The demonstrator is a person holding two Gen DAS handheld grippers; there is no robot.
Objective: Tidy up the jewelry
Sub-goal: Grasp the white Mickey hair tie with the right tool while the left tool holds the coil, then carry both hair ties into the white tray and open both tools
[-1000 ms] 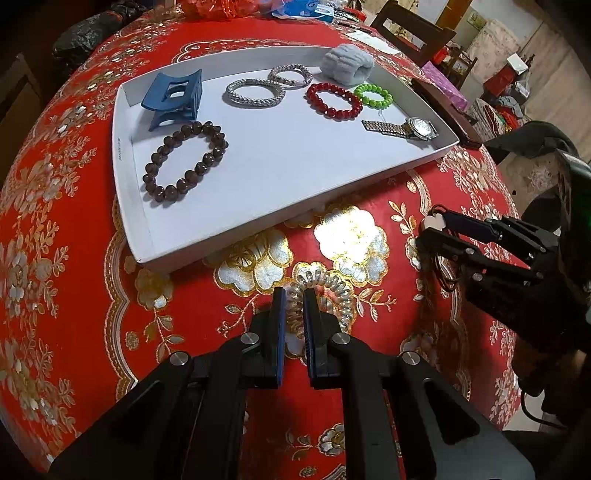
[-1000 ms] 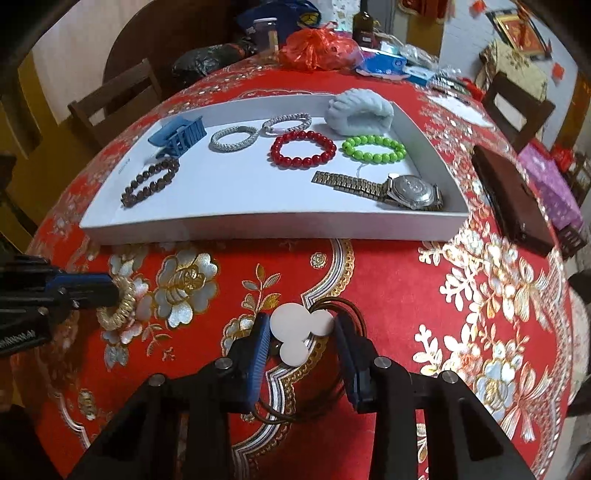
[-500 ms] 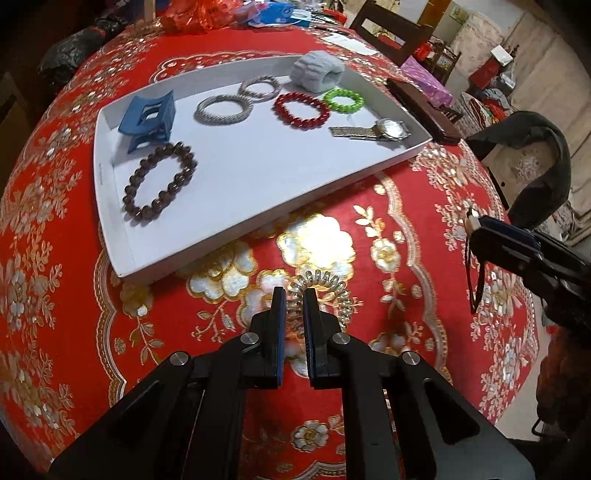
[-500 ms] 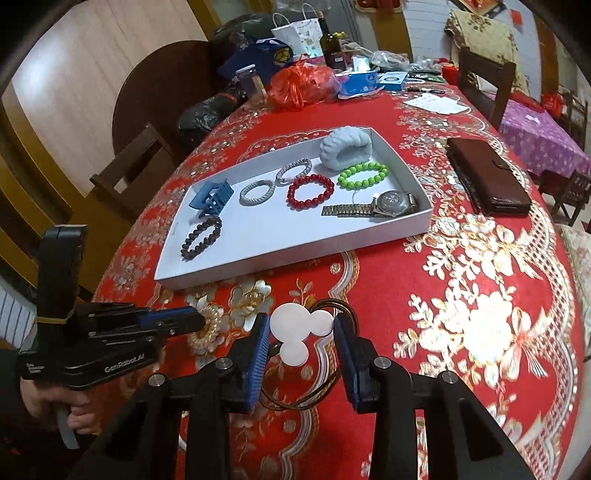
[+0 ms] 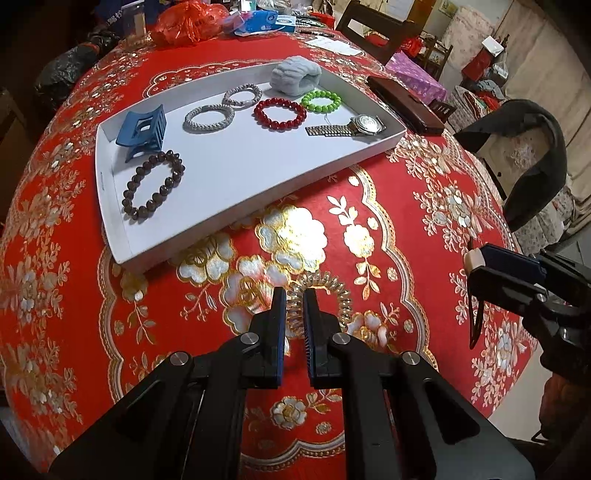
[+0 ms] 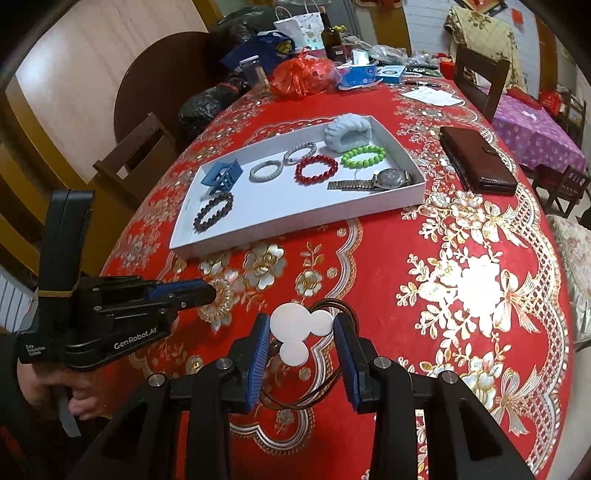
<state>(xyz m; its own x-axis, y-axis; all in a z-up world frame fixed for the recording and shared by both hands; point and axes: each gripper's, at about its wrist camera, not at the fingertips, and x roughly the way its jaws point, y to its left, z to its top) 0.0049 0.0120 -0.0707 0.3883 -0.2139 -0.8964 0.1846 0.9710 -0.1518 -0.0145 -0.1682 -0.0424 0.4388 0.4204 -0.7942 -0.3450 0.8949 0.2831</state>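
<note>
1. Left tongs point(image 5: 294, 306) are clenched on the near rim of a clear-gold spiral hair tie point(image 5: 320, 300); the coil sits at the fingertips above the red floral desk point(image 5: 424, 206), and whether it touches the cloth cannot be told; in the right wrist view the same tongs point(image 6: 210, 293) pinch the tie point(image 6: 218, 304) at the left.
2. White tray point(image 5: 258, 206) lies on the desk beyond the left tongs; its contents, left to right: a dark brown bead bracelet point(image 5: 153, 184) at the near left, a blue claw clip point(image 5: 142, 131) just behind it, two silver woven bands point(image 5: 208, 118) side by side, a red bead bracelet point(image 5: 279, 113), a pale blue scrunchie point(image 5: 295, 75) at the far wall, a green bead bracelet point(image 5: 321, 100) and a metal wristwatch point(image 5: 347, 127) by the right wall.
3. Dark wallet point(image 5: 404, 103) lies on the desk just right of the tray, apart from it.
4. Right tongs point(image 6: 301, 332) are closed on a brown cord necklace point(image 6: 314, 380) bearing three white discs point(image 6: 291, 326); the discs sit between the blue pads point(image 6: 258, 350) and the cord loops hang below; in the left wrist view these tongs point(image 5: 476, 269) stand at the right edge with a disc seen edge-on.
5. Bags, boxes and a bottle point(image 6: 332, 35) crowd the far end of the desk.
</note>
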